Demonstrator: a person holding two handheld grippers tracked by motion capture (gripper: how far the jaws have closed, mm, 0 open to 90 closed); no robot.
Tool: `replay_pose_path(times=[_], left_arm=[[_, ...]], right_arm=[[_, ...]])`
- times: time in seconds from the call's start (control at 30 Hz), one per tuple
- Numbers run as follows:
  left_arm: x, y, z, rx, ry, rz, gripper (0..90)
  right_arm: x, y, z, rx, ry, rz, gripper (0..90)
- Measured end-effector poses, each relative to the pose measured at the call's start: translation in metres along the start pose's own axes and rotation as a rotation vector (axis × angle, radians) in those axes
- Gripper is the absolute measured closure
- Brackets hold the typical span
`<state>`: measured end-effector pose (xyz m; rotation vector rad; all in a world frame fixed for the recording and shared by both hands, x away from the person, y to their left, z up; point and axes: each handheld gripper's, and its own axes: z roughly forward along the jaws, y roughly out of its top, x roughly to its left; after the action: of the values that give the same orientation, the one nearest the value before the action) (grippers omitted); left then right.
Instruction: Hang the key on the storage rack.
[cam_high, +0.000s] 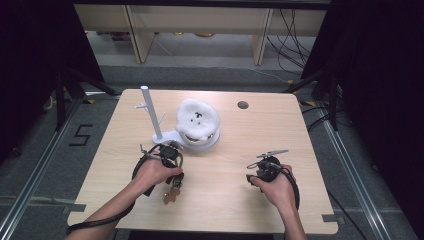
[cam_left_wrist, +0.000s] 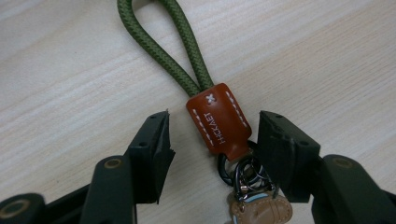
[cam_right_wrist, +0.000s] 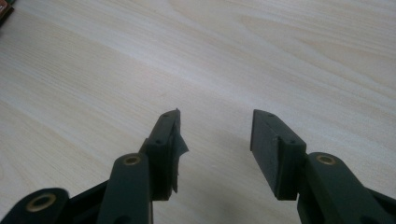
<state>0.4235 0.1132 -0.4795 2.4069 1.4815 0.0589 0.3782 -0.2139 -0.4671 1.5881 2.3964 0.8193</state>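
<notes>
Wooden table (cam_high: 220, 190); left tongs (cam_left_wrist: 212, 135) open astride keychain (cam_left_wrist: 219, 121); right tongs (cam_right_wrist: 215, 135) open.

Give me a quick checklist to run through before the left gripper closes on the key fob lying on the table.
1. Brown leather key fob tab with white stitching sits between the left gripper fingers: ok.
2. Fingers pressing on the tab: not ok, gaps show on both sides.
3. Tab centred between the fingers: not ok, it lies nearer the one on the right of the left gripper view.
4. Olive green cord loop lies free on the light wooden table: ok.
5. Right gripper open over bare wood: ok.
6. White branched stand upright beside the fluffy white plush: ok.
</notes>
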Motion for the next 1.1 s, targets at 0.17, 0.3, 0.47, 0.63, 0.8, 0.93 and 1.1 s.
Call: replay_pose_path(times=[0.17, 0.3, 0.47, 0.63, 0.8, 0.93, 1.1], left_arm=[[-0.0025, 0.0017, 0.0004, 0.01, 0.01, 0.01, 47.7], [-0.002, 0.001, -0.0002, 0.039, 0.011, 0.046, 52.4], [-0.0015, 0.0004, -0.0008, 0.055, 0.003, 0.058, 56.9], [-0.0007, 0.0018, -0.0022, 0.062, 0.011, 0.046, 54.9], [-0.002, 0.0037, -0.0015, 0.036, -0.004, 0.016, 49.1], [-0.0033, 0.0044, 0.0003, 0.045, -0.005, 0.009, 48.6], [-0.0047, 0.0038, 0.0047, 0.04, 0.013, 0.025, 51.6]], right_arm=[[0.0011, -0.0004, -0.0003, 0.003, -0.031, -0.018, 53.6], [0.0015, -0.0002, 0.0006, 0.004, -0.01, -0.007, 53.5], [0.0023, -0.0004, 0.0, 0.009, -0.006, -0.002, 53.4], [0.0013, -0.0005, 0.0003, 0.006, -0.009, -0.005, 53.1], [0.0008, -0.0006, 0.0007, 0.006, -0.012, -0.007, 52.9], [0.0029, -0.0012, 0.0018, 0.007, -0.04, -0.018, 52.7], [0.0033, -0.0011, 0.0026, 0.016, -0.014, -0.021, 52.6]])
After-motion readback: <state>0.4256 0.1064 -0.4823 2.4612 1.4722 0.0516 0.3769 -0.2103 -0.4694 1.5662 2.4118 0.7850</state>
